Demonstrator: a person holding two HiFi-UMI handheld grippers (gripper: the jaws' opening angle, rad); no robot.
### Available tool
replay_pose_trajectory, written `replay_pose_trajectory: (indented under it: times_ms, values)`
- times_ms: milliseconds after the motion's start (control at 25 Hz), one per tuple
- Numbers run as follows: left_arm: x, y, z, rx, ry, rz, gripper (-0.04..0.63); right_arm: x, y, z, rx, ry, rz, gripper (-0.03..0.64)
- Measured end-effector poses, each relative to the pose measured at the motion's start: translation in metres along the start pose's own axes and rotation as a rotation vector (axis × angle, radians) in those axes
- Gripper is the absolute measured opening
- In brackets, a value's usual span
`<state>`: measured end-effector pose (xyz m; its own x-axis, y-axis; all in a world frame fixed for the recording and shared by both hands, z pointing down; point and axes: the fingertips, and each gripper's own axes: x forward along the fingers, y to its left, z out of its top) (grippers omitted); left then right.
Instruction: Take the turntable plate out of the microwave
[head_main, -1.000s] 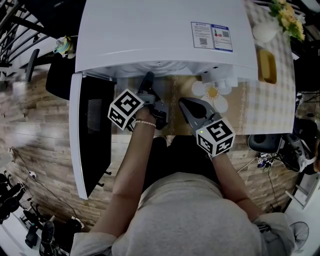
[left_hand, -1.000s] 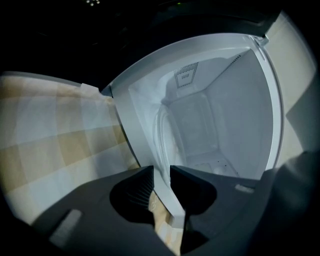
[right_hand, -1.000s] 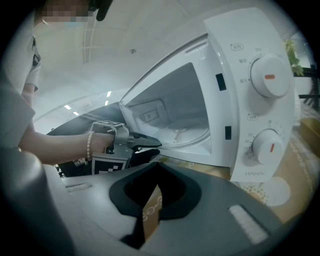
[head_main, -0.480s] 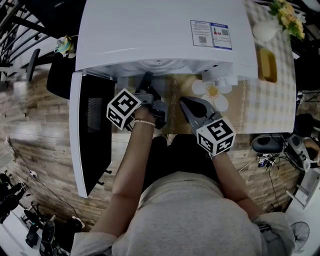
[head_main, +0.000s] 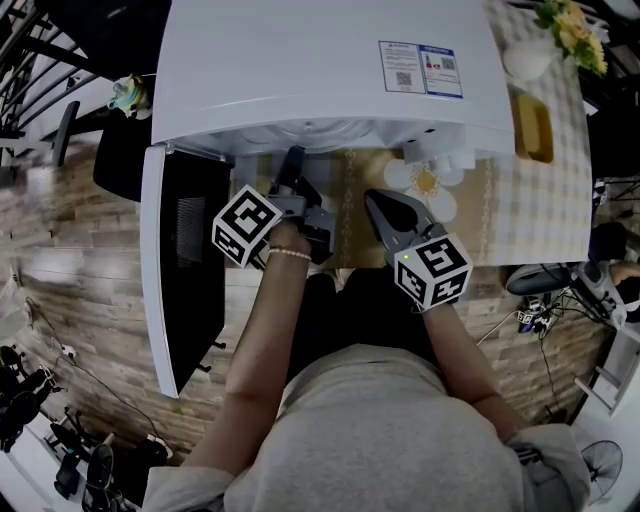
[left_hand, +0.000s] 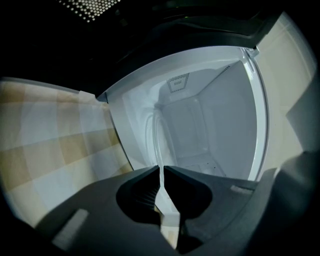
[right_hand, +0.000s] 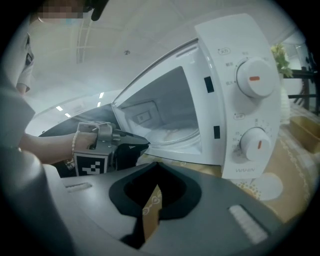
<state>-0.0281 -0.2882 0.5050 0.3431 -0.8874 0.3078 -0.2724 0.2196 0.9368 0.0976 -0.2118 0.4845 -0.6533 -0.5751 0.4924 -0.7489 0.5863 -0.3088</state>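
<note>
The microwave (head_main: 320, 60) is seen standing on the counter (head_main: 540, 210), which is covered by a checked cloth, and its dark door (head_main: 185, 260) is swung wide open to the left. The turntable plate (right_hand: 173, 134) is found inside the oven, lying flat on the cavity floor; only its pale rim is made out through the opening. It is touched by neither claw.

The left claw (head_main: 293, 158) is held right at the mouth of the oven, its tips just at the front sill and pointed into the white cavity. From its own camera the left claw (left_hand: 161, 169) is shown clenched, the two jaws brought together to a thin slit, and nothing is gripped between them. In the right gripper view the same claw (right_hand: 142, 145) is seen from the side, carried by a hand (right_hand: 80, 142) with a bead bracelet (head_main: 290, 252) at the wrist.

The right claw (head_main: 378, 200) is kept lower and back, over the cloth in front of the control panel and apart from the oven. Its jaws are pressed together as well (right_hand: 156, 167), and only a strip of tablecloth is glimpsed behind them. Two round dials (right_hand: 255, 78) (right_hand: 255, 144) are shown on the panel, one above the other.

A flower-shaped mat (head_main: 425, 185) is laid on the cloth just beside the right claw. A yellow tray (head_main: 533, 130) and a bunch of flowers (head_main: 575, 30) are set to the right of the microwave.
</note>
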Motion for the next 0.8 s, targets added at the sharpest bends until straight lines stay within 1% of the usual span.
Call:
replay_pose_trajectory:
  times_ms: [200, 320, 400, 440, 480, 600, 800]
  values:
    - [-0.001, -0.002, -0.001, 0.006, 0.003, -0.017, 0.025, 0.002, -0.004, 0.000, 0.027, -0.009, -0.020, 0.021]
    - [-0.001, -0.002, -0.001, 0.010, 0.002, -0.030, 0.025, 0.007, -0.007, 0.002, 0.067, -0.037, -0.028, 0.021]
    - [-0.001, -0.002, -0.001, 0.013, 0.005, -0.036, 0.023, 0.015, -0.008, 0.005, 0.129, -0.066, -0.013, 0.022]
    - [-0.001, -0.002, -0.001, 0.013, 0.006, -0.038, 0.023, 0.020, -0.008, 0.007, 0.172, -0.083, -0.003, 0.057]
    - [-0.001, -0.002, -0.001, 0.011, 0.006, -0.040, 0.023, 0.025, -0.009, 0.009, 0.216, -0.102, 0.004, 0.076]
    - [-0.002, -0.003, -0.001, 0.008, 0.006, -0.050, 0.023, 0.036, -0.015, 0.019, 0.333, -0.159, 0.005, 0.102]
    - [-0.001, -0.004, -0.001, 0.017, 0.014, -0.057, 0.023, 0.056, -0.025, 0.032, 0.496, -0.228, -0.004, 0.151]
